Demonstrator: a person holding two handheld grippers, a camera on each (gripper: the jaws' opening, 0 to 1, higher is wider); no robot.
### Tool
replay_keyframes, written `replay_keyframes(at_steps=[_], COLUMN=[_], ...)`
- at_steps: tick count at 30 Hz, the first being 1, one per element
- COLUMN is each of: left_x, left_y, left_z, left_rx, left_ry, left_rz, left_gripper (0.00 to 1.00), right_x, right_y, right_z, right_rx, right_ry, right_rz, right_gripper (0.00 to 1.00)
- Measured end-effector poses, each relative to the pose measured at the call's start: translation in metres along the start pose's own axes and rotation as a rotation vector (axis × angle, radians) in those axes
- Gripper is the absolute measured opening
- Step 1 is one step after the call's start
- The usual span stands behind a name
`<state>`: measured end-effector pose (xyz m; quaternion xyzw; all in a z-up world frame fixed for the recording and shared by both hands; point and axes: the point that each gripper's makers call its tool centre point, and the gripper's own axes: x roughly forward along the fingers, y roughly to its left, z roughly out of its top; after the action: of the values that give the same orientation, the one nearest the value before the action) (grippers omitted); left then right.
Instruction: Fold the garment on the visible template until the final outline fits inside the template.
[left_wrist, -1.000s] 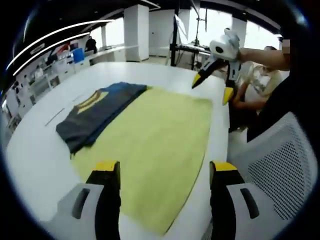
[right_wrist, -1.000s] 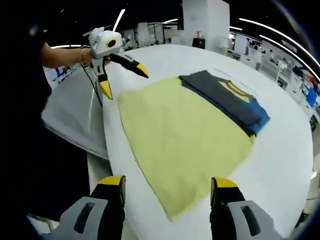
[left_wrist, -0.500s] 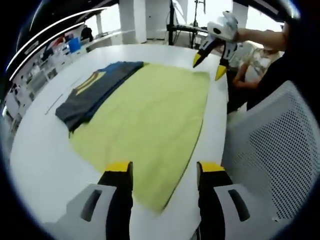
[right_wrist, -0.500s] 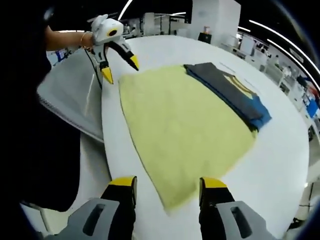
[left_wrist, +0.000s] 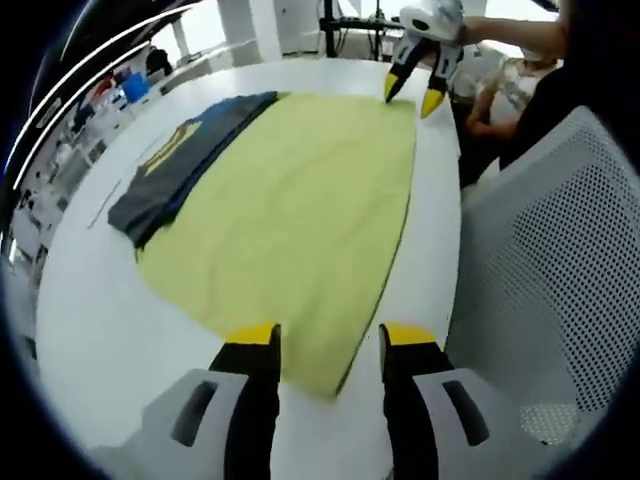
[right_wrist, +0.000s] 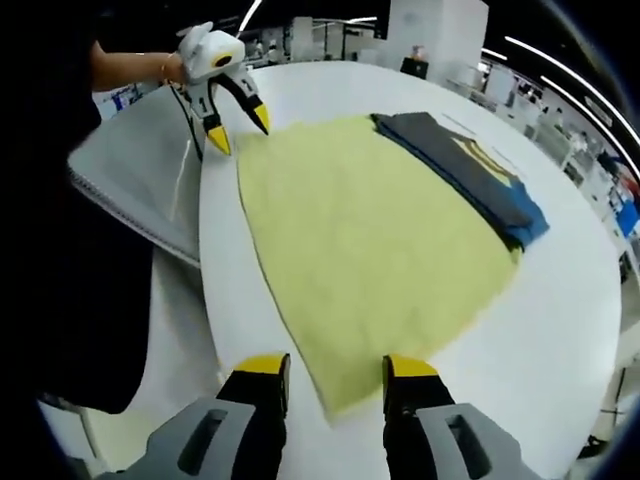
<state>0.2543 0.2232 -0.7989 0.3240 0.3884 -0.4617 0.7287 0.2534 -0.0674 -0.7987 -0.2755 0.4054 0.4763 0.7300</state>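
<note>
A large yellow cloth (left_wrist: 300, 200) (right_wrist: 370, 250) lies flat on the white table (left_wrist: 85, 300) (right_wrist: 560, 330). A folded dark grey and blue garment (left_wrist: 180, 165) (right_wrist: 470, 170) with a yellow stripe lies along the cloth's far edge. My left gripper (left_wrist: 328, 338) is open, its jaws either side of a near corner of the cloth; in the right gripper view it (right_wrist: 240, 132) hovers at that corner. My right gripper (right_wrist: 335, 368) is open over the other near corner, and in the left gripper view it (left_wrist: 411, 97) hangs at that corner.
A white mesh chair (left_wrist: 540, 260) (right_wrist: 130, 190) stands against the table edge beside the cloth. A person's arm (left_wrist: 510, 25) holds the right gripper, and another person (left_wrist: 495, 95) sits behind it. Desks and pillars fill the room beyond.
Both grippers have come down and closer to the yellow cloth's near corners, and their jaws have narrowed. The cloth and the folded garment lie as before.
</note>
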Motion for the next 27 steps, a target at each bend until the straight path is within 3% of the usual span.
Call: replay_keyframes(at_steps=[7,13,19,27], left_x=[-0.001,0.000,0.001,0.003], left_y=[-0.002,-0.010,-0.004,-0.003], left_z=[0.000,-0.001,-0.001,0.001], left_rx=[-0.001,-0.056,-0.071,-0.062], left_ry=[-0.005,-0.008,-0.018,-0.011], left_rz=[-0.017,-0.074,-0.053,-0.068], left_gripper=[0.33,0.20,0.24,0.17], right_x=[0.005,0.005,0.004,0.004], right_y=[-0.001,-0.003,-0.011,-0.015], right_z=[-0.003,-0.002,-0.002,-0.002], right_rx=[-0.006,0.026,0.038,0.045], right_ry=[0.014,-0.020,-0.020,-0.017], right_rz=[-0.001,-0.008,-0.026,-0.038], right_gripper=[0.30,0.25,0.14,0.07])
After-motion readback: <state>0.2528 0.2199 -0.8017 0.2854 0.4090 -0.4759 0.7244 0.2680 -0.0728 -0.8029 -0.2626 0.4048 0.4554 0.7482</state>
